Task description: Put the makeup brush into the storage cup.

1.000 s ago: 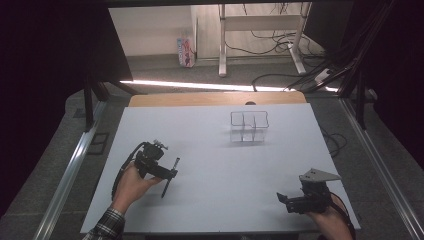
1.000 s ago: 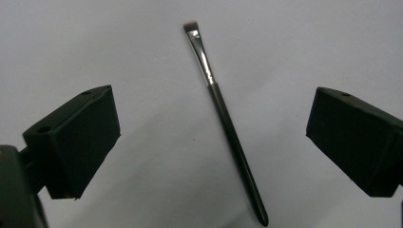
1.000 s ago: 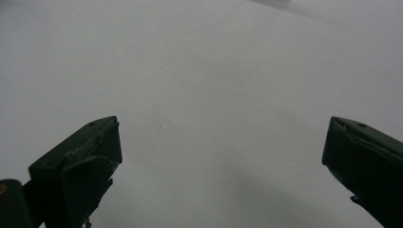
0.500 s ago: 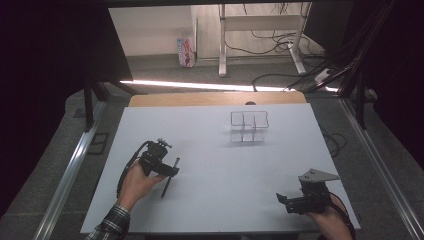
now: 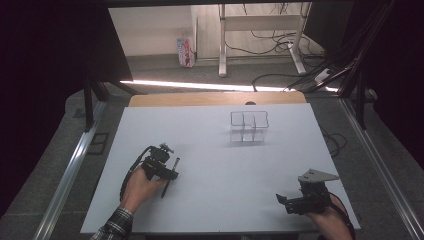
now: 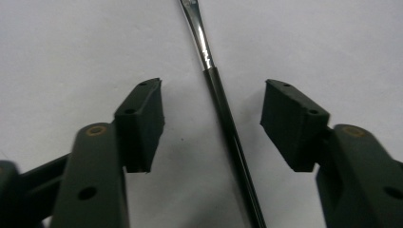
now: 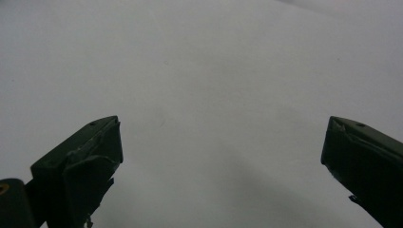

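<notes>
Two tongs low over white table (image 5: 215, 150), left tongs (image 6: 211, 123) closing, straddling pen (image 6: 228, 128) untouched, right tongs (image 7: 221, 156) spread.

Colours noted at the white table (image 5: 210, 200)

Pen (image 6: 223, 114): black barrel, silver metal tip. Both grippers black; right gripper (image 5: 295, 202) carries grey plate. Sleeve (image 5: 112, 227) plaid. Rack (image 5: 248, 127) clear.

On the table (image 5: 210, 150), a slim tool (image 5: 169, 176) is lying flat toward the near left, and the left gripper (image 5: 167, 172) is sitting over it, the tool (image 6: 223, 118) running between its jaws without touching either pad. The jaws have just been closing. Toward the far side, right of centre, a wire rack (image 5: 248, 127) is standing well apart from both. The right gripper (image 5: 286, 200) is resting at the near right corner, its jaws standing wide over bare table.
</notes>
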The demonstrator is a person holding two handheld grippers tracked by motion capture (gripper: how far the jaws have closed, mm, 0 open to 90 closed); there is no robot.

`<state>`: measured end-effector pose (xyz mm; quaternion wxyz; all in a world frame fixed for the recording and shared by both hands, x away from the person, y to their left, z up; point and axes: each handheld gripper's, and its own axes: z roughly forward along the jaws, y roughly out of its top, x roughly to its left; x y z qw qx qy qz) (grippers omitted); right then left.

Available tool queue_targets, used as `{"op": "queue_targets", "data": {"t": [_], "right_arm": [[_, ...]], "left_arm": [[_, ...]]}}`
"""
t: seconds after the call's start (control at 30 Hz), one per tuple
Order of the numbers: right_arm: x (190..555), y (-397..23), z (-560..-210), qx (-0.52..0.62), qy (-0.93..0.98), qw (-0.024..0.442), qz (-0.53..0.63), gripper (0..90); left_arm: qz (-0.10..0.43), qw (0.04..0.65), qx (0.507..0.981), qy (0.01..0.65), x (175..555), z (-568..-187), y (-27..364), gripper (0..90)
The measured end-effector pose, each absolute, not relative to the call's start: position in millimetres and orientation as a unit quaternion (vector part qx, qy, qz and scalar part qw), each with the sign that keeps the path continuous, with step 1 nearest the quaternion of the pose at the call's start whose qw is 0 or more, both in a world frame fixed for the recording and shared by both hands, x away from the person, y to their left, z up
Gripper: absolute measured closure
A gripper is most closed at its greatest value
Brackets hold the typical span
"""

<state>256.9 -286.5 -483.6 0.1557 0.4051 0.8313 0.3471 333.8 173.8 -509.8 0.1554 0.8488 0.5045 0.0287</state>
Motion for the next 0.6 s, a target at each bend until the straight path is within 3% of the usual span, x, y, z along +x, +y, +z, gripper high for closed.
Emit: {"op": "queue_targets", "data": {"t": [0.07,0.13,0.17,0.2,0.23,0.27,0.37,0.6], "right_arm": [[257,-286,-484,0.405,0.832,0.156,0.346,0.0],[257,-286,-484,0.405,0.832,0.156,0.345,0.0],[257,-286,-484,0.404,0.833,0.156,0.343,0.0],[257,-286,-484,0.404,0.833,0.156,0.343,0.0],[257,-286,-484,0.404,0.833,0.156,0.343,0.0],[257,-286,-484,0.404,0.833,0.156,0.343,0.0],[256,-286,-484,0.404,0.834,0.157,0.342,0.1],[256,-286,-484,0.403,0.834,0.157,0.341,0.2]], "left_arm": [[0.035,0.147,0.849,0.507,333,-512,172,49.1],[0.040,0.140,0.849,0.508,332,-512,171,51.0],[0.040,0.139,0.849,0.509,332,-511,171,58.7],[0.039,0.140,0.846,0.513,332,-511,171,58.7],[0.038,0.142,0.843,0.517,332,-511,171,68.5],[0.035,0.141,0.844,0.516,332,-511,172,68.5],[0.030,0.144,0.843,0.517,331,-511,173,83.5],[0.013,0.168,0.838,0.520,331,-512,182,84.0]]}}
